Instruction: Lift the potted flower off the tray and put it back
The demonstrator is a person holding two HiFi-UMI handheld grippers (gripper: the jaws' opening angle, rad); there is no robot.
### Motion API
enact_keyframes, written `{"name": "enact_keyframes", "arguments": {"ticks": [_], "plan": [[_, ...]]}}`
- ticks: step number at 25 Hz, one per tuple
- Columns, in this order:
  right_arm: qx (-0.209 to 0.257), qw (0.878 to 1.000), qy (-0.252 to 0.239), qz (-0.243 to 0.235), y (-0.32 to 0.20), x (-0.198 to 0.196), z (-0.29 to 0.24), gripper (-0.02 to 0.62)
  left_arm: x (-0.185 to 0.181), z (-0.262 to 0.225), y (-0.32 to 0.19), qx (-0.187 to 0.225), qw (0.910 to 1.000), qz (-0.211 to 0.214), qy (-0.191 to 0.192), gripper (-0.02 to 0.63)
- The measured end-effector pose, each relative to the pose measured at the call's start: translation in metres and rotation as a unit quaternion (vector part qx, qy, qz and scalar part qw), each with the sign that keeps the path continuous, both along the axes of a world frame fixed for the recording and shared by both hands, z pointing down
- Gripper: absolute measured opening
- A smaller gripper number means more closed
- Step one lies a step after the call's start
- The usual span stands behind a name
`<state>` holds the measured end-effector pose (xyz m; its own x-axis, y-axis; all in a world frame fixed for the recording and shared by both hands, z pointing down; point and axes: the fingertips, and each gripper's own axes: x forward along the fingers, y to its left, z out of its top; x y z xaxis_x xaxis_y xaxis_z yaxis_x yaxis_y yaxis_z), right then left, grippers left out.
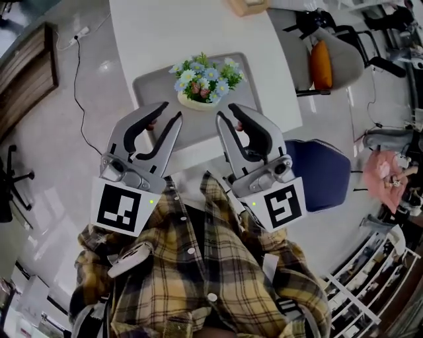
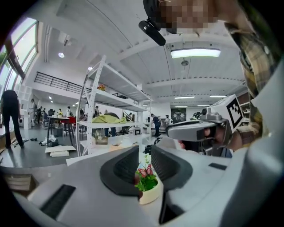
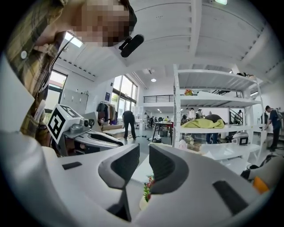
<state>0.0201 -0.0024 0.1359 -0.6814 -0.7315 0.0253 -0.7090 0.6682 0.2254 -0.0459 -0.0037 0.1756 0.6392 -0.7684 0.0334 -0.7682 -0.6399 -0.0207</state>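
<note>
The potted flower [image 1: 201, 80], blue and white blooms in a cream pot, stands on the grey tray [image 1: 151, 87] on the white table [image 1: 165, 33]. Both grippers are held up close to my chest, short of the tray's near edge and apart from the plant. My left gripper [image 1: 170, 112] and my right gripper [image 1: 229, 111] each show a narrow gap with nothing between the fingers. In the left gripper view, the flower [image 2: 147, 179] appears far off through the gap of the left gripper [image 2: 145, 155]. The right gripper [image 3: 144, 155] frames the flower [image 3: 146, 190] the same way.
A chair with an orange cushion [image 1: 322, 63] and a blue chair [image 1: 320, 173] stand to the table's right. A cable [image 1: 76, 72] runs over the floor at the left. A wooden box [image 1: 248, 6] sits at the table's far edge. A white shelving rack [image 2: 106, 97] stands ahead.
</note>
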Motion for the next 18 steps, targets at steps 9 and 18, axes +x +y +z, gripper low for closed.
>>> {"name": "enact_keyframes", "arguments": {"ticks": [9, 18], "plan": [[0.035, 0.999, -0.013, 0.002, 0.050, -0.036, -0.021, 0.006, -0.019, -0.033, 0.051, 0.047, 0.9989, -0.002, 0.009, 0.027], [0.045, 0.999, -0.003, -0.011, 0.078, -0.054, -0.032, -0.002, -0.037, -0.051, 0.079, 0.061, 0.9974, -0.017, 0.034, 0.008]]}}
